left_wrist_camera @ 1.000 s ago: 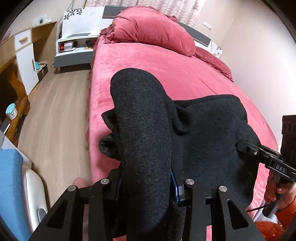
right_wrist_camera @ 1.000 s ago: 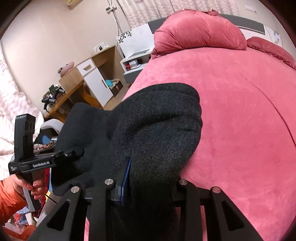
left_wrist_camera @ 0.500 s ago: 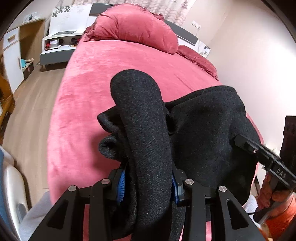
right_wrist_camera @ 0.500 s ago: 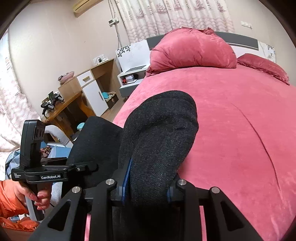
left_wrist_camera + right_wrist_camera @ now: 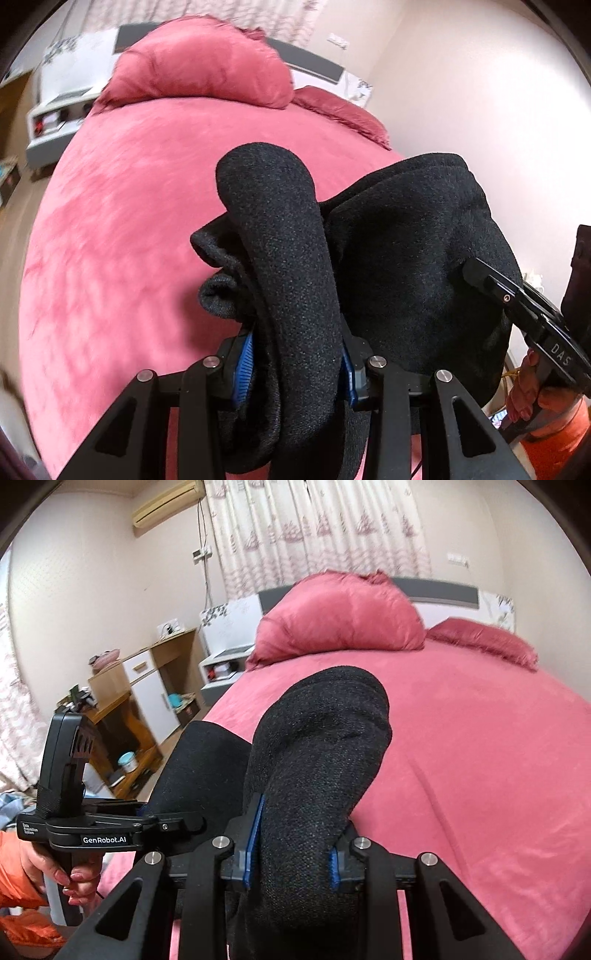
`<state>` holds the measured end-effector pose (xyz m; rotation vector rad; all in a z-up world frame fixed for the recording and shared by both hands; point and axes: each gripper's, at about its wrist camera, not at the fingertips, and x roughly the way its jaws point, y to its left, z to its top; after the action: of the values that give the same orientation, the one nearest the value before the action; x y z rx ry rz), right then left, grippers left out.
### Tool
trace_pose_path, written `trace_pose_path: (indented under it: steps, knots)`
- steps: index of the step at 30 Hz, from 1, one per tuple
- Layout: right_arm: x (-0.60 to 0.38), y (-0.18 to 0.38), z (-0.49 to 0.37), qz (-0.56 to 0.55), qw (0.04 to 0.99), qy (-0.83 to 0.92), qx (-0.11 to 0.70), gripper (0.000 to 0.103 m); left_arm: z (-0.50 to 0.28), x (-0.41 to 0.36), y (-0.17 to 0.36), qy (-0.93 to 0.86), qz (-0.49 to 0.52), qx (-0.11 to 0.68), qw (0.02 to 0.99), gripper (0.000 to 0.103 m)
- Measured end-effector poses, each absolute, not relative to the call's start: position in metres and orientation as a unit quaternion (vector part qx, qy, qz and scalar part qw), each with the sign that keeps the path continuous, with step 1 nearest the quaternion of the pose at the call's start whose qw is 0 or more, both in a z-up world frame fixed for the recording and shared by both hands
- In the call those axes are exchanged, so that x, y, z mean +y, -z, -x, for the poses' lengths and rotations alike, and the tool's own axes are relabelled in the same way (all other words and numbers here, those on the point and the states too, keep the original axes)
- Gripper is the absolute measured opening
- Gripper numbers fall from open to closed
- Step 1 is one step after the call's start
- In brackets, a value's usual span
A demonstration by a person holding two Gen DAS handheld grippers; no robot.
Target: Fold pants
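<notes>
A thick fold of the black pants (image 5: 284, 258) is clamped between the blue pads of the left gripper (image 5: 295, 363), bulging toward 12 o'clock. Another fold (image 5: 317, 760) is pinched by the right gripper (image 5: 291, 853). The garment is held above the pink bed (image 5: 480, 757), stretched between both downward-tilted grippers.

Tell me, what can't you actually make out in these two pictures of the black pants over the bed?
- Left wrist view: the black pants bulge over the left tool, hiding the fingertips and the bed behind.
- Right wrist view: the pants hide the right tool fingertips too.
- Both views: the pants' lower part is cut off by the bottom edge.
- Left wrist view: the nightstand is blurred.
</notes>
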<state>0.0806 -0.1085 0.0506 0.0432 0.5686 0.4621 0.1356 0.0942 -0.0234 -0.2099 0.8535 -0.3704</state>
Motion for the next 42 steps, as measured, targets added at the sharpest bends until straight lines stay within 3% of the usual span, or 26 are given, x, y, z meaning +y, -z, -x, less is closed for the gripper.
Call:
trace_pose_path:
  steps: [13,18,23,29,32,37,42]
  knots:
    - [-0.181,-0.037,-0.169,-0.054,0.954,-0.149,0.255,0.028,-0.227,0.026,0.025,0.190,0.046,0.407,0.892,0.039]
    - [-0.213,0.002,-0.208,-0.067,0.948,-0.094,0.296,0.029,-0.237,0.023,0.045,0.160,0.022,0.413,0.896,0.040]
    - [-0.253,0.058,-0.243,-0.135,0.917,-0.050,0.373,0.039,-0.264,0.045,0.076,0.118,0.030,0.449,0.885,0.048]
    - [-0.253,0.062,-0.229,-0.114,0.923,-0.043,0.364,0.047,-0.231,0.045,0.075,0.142,-0.046,0.414,0.898,0.051]
    - [-0.259,0.052,-0.222,-0.101,0.926,-0.001,0.365,0.060,-0.209,0.052,0.063,0.134,-0.052,0.397,0.906,0.051]
    - [-0.245,0.014,-0.167,-0.057,0.953,0.043,0.294,0.059,-0.149,0.044,0.028,0.148,-0.057,0.316,0.936,0.050]
    - [-0.189,0.019,-0.131,-0.021,0.950,-0.037,0.309,0.057,-0.151,0.003,0.056,0.149,-0.137,0.362,0.910,0.050]
